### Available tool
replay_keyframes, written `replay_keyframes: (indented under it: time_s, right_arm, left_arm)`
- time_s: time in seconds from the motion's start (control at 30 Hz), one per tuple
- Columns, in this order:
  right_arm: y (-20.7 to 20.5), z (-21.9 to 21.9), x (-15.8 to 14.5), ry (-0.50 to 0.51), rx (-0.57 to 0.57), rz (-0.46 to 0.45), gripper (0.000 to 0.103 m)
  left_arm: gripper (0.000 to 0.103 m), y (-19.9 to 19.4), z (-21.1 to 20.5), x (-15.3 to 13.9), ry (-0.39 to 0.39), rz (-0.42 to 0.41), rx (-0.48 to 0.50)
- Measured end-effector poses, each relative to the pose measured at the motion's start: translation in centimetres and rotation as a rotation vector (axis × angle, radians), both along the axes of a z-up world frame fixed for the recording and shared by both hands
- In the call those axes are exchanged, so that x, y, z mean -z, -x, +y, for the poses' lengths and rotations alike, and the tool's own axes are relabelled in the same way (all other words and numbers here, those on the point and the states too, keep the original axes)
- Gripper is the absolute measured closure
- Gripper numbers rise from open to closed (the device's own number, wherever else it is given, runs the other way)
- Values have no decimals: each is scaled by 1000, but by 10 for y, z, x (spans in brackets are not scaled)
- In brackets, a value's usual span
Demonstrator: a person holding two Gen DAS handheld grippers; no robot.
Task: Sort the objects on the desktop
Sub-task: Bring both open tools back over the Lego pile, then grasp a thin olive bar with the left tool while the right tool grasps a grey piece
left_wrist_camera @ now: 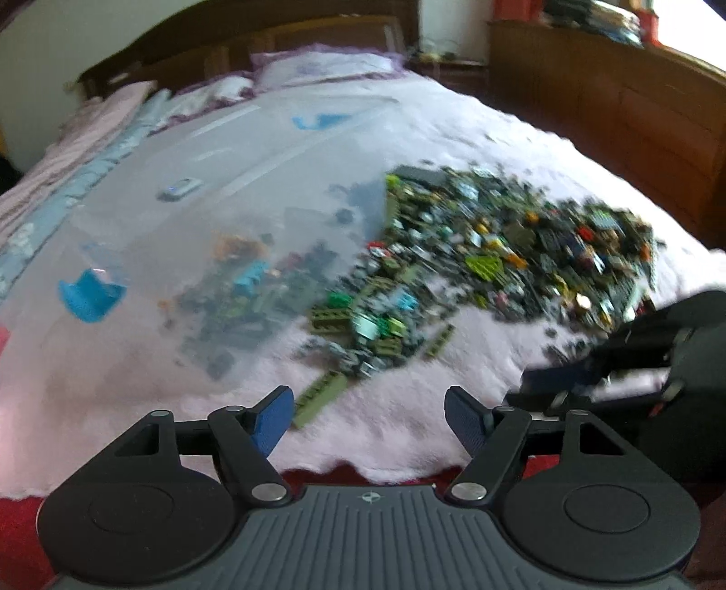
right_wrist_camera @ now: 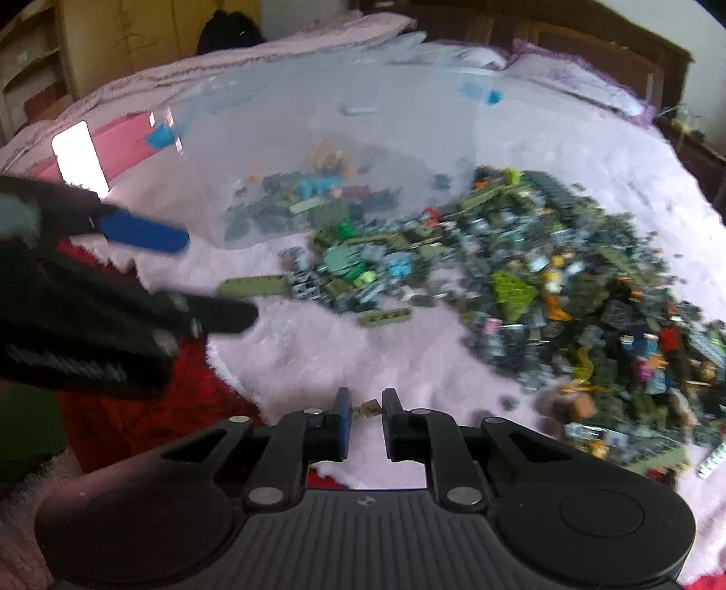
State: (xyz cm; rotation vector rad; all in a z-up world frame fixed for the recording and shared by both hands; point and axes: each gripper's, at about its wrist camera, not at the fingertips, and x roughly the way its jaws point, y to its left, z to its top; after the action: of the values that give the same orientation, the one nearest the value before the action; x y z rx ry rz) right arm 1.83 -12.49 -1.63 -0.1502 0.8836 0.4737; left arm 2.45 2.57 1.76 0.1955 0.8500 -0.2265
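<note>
A big heap of small building bricks (left_wrist_camera: 499, 254) (right_wrist_camera: 544, 290), mostly green, grey and black, lies on a pale pink fluffy blanket (left_wrist_camera: 408, 408). A clear plastic box (left_wrist_camera: 195, 236) (right_wrist_camera: 290, 149) with blue clips lies on its side to the left, some bricks inside it. My left gripper (left_wrist_camera: 368, 415) is open over the blanket's near edge, empty, a long green brick (left_wrist_camera: 320, 399) just ahead of it. My right gripper (right_wrist_camera: 366, 408) is shut on a small olive brick (right_wrist_camera: 368, 407). In the right wrist view the left gripper (right_wrist_camera: 218, 277) shows at left, open.
This is a bed with pillows (left_wrist_camera: 326, 68) and a wooden headboard (left_wrist_camera: 281, 41). A wooden cabinet (left_wrist_camera: 612, 104) stands to the right. A red cover (right_wrist_camera: 136, 408) shows under the blanket's near edge. A pink box (right_wrist_camera: 113, 145) lies beyond the clear box.
</note>
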Motion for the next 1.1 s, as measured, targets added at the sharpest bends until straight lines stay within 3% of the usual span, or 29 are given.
replay_keyframes:
  time_s: [0.03,0.13,0.2,0.27,0.53,0.73,0.83,1.1]
  right_arm:
    - [3,-7,-2,-3,20,-5,88]
    - [6,-26,-5,-7,77,-3,88]
    - [7,-36,-3,-7,107,0,88]
    - [7,-43,-1,-12,130,3,88]
    - [10,-56,3,-21,163,-11,87]
    - [11,-56,8,-42,171,0,87]
    - [12,-57,9,-49,176,1,87]
    - [13,-62,9,-61,194,-10,87]
  left_arm:
    - [36,-2,-4,4,-3,2,21]
    - [57,-12,-23,17,-12,3,93]
    - [79,-21,-33,24,-22,6,124]
    - [84,-30,-43,30,-34,4,141]
    - [84,-58,-65,50,-100,15,170]
    - [83,-60,-65,49,-98,26,193]
    - [94,-60,-66,49,-97,32,205]
    - [95,-51,-62,44,-72,53,205]
